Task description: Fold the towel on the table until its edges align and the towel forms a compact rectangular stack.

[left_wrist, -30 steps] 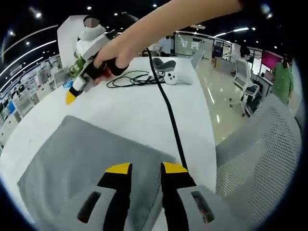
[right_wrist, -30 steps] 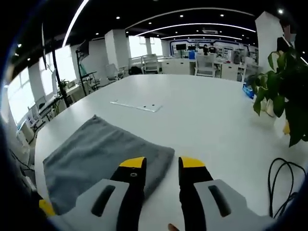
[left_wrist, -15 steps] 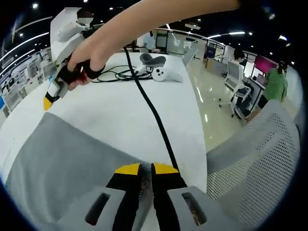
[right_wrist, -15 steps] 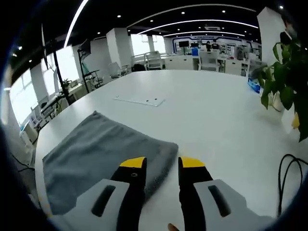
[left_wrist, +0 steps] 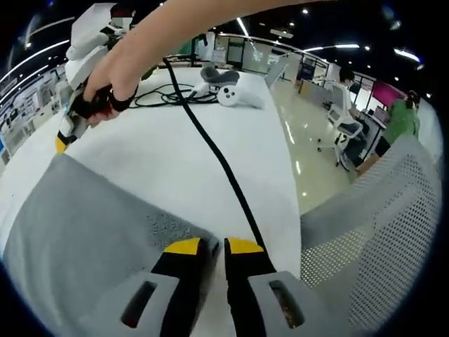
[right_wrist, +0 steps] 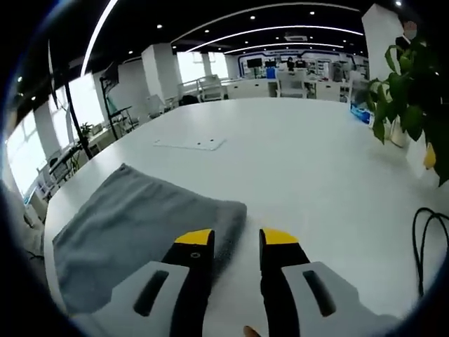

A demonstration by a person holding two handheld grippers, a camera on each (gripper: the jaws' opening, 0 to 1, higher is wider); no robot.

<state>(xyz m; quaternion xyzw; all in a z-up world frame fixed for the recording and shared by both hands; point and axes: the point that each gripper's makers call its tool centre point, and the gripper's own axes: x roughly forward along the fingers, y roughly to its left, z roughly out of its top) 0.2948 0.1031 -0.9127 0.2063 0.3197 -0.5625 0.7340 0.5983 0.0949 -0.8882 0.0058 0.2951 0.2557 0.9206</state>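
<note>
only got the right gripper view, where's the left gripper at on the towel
Observer: The left gripper sits at the towel's corner, jaws almost closed. I can't tell if cloth is pinched.
Operator: anything beside that corner
Observer: A mesh chair stands right off that table edge.
Operator: other stuff on the table
Observer: A white controller lies at the far end.
</note>
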